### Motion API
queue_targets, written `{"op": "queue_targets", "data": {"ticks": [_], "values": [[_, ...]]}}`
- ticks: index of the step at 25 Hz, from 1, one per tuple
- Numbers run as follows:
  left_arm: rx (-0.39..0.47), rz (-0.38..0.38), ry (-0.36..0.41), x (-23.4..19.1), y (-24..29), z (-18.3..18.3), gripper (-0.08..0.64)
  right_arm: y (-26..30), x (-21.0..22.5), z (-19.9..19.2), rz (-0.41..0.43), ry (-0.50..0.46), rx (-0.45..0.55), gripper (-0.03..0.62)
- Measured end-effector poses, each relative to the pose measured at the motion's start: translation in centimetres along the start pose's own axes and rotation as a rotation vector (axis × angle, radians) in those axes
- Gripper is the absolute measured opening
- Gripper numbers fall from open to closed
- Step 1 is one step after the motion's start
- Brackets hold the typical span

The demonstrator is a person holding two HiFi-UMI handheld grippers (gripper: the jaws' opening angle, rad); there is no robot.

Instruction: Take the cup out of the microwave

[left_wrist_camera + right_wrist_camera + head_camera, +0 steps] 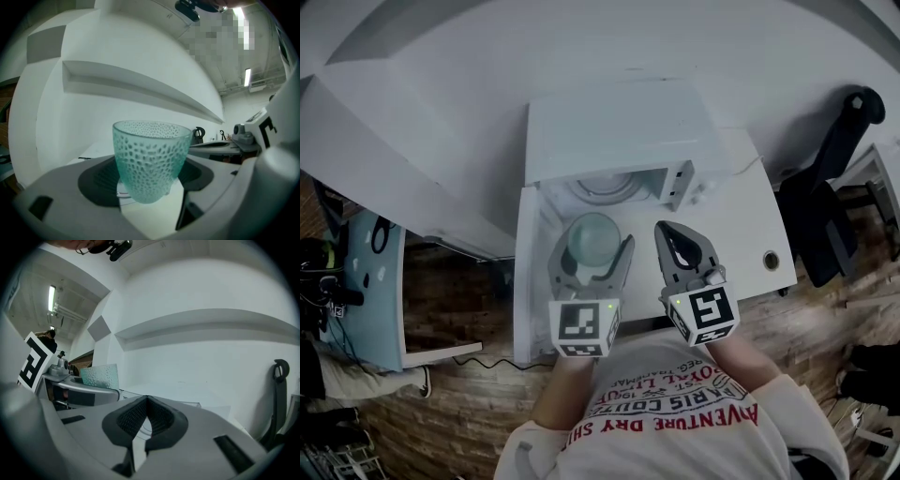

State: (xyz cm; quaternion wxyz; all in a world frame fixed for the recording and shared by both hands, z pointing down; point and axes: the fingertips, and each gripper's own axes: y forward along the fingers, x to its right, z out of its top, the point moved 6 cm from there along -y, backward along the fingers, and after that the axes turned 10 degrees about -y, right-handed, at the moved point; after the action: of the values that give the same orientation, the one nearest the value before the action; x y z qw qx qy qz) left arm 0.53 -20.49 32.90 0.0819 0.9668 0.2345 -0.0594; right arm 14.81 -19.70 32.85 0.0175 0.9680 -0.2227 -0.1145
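A teal dimpled glass cup (593,234) hangs upright in front of the open white microwave (619,131), outside its cavity. My left gripper (593,247) is shut on the cup, one jaw on each side. In the left gripper view the cup (151,157) fills the middle, clamped between the grey jaws of that gripper (150,190). My right gripper (667,234) stands just right of the cup, shut and empty. In the right gripper view its dark pads meet at the tips (146,401), and the cup (99,376) shows at the left.
The microwave's glass turntable (605,187) shows inside the cavity. The microwave stands on a white table (750,225) with a round cable hole (771,260). A black office chair (825,187) stands to the right, a pale blue cabinet (366,291) to the left.
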Motion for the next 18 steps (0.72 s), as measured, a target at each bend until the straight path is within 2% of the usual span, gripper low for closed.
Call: {"op": "queue_targets", "data": {"ticks": [9,18], "values": [[-0.017,-0.013,-0.011,-0.2,0.8,-0.5,0.367,0.3,0.6,-0.5,-0.043,0.003,-0.020,0.011],[-0.038,-0.016,-0.012,-0.7,1.1,-1.0,0.367,1.0,0.2,-0.9,-0.038,0.012,-0.036,0.011]]}}
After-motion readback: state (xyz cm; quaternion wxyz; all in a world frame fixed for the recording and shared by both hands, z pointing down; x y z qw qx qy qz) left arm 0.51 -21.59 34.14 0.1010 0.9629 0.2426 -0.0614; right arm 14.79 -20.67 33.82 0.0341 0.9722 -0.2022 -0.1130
